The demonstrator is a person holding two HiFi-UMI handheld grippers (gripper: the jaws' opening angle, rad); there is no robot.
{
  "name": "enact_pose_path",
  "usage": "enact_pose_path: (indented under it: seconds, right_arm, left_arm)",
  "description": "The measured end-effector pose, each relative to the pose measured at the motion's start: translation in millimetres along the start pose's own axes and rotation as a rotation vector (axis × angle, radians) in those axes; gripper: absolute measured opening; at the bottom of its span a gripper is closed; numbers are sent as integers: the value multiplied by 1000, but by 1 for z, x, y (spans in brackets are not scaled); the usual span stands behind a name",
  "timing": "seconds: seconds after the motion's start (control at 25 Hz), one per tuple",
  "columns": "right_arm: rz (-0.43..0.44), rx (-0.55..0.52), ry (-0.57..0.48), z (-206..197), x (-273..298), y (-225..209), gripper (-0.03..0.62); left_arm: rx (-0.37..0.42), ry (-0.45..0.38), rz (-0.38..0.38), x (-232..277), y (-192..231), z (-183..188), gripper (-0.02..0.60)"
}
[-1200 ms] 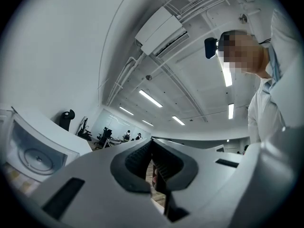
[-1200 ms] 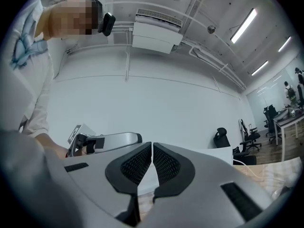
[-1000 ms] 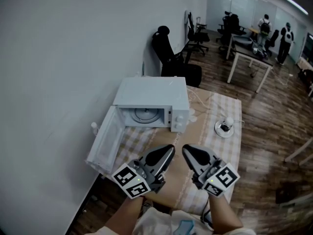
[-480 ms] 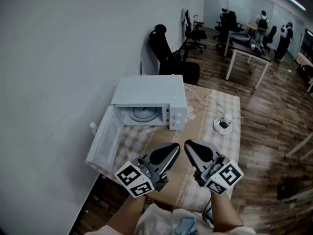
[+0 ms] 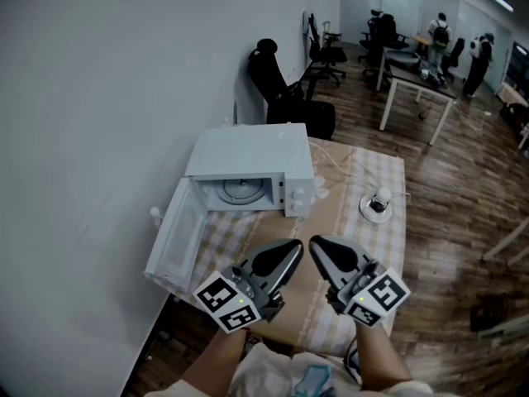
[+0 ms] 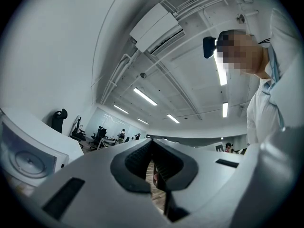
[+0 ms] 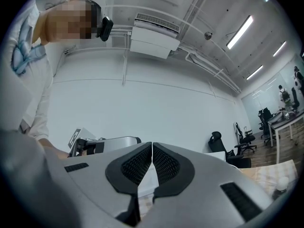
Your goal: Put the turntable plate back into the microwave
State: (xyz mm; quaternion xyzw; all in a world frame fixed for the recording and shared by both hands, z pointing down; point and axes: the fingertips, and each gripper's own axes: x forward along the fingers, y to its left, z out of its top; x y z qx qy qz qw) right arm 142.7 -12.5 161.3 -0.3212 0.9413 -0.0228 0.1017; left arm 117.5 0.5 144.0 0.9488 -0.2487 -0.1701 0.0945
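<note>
The plate (image 5: 240,191) lies inside the microwave (image 5: 248,151), whose door (image 5: 175,242) hangs wide open to the left, so we judge the placing step done. Our left gripper (image 5: 288,249) and right gripper (image 5: 316,246) hover side by side over the near edge of the surface (image 5: 388,246), each with jaws together on nothing. What seems left is shutting the door, which calls for reaching left around its outer edge. A round base (image 5: 378,207) stands well off to the right, and we see nothing in the door's path.
</note>
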Motion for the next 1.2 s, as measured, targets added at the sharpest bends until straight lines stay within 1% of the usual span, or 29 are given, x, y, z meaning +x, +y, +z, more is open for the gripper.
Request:
enact_pose_path:
  seconds: [0.36,1.2]
  right_arm:
    - [-5,-3,15,1,-2,0,32]
    - [-9,0,13,0,-2,0,32]
  left_arm:
    - [-5,2,-1,1,-1,1,2]
    - [-9,24,-6,1,0,-5,2]
